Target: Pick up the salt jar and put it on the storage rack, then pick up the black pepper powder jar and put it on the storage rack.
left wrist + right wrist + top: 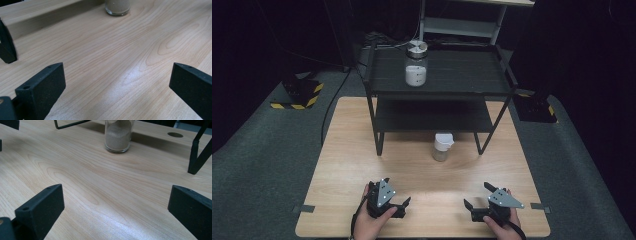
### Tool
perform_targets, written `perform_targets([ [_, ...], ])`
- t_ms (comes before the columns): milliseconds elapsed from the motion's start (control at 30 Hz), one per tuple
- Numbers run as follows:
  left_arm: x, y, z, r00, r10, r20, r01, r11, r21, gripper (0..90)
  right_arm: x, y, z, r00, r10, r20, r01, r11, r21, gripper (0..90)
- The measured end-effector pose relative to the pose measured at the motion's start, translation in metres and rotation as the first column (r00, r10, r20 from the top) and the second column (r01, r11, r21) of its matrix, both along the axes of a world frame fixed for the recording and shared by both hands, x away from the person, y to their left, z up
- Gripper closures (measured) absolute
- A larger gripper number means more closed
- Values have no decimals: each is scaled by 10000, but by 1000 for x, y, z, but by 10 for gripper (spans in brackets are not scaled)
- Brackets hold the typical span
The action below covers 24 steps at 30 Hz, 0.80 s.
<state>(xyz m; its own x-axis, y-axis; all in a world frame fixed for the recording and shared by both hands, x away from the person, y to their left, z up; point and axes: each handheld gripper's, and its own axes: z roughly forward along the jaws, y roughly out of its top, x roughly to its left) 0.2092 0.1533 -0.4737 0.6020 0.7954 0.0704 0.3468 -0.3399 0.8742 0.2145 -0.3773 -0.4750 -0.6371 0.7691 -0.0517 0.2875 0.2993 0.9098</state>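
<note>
Pale wood-grain surface [362, 165], smooth: small glass jar [442, 147], white-capped, holding tan granules, stood near black metal rack [437, 95]. Left tool [398, 206] and right tool [476, 206] rested spread wide, grasping nothing.

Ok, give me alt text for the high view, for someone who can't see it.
Two hand-held grippers, left gripper and right gripper, rest open at the near edge of a wooden table. Ahead, a small white-capped jar stands on it before a black two-tier rack, whose top shelf carries a larger jar of white powder.
</note>
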Motion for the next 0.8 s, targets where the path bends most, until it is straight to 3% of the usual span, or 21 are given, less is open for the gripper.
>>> perform_targets([
  [600,5,11,-2,9995,102,-312,-124,9974,-709,6,-1,3,1,9999,-140,-22,140,9999,-100,3],
  [800,5,9,-1,9994,63,-349,-84,9982,-592,6,-3,5,2,9998,-184,48,184,9998,2,2],
])
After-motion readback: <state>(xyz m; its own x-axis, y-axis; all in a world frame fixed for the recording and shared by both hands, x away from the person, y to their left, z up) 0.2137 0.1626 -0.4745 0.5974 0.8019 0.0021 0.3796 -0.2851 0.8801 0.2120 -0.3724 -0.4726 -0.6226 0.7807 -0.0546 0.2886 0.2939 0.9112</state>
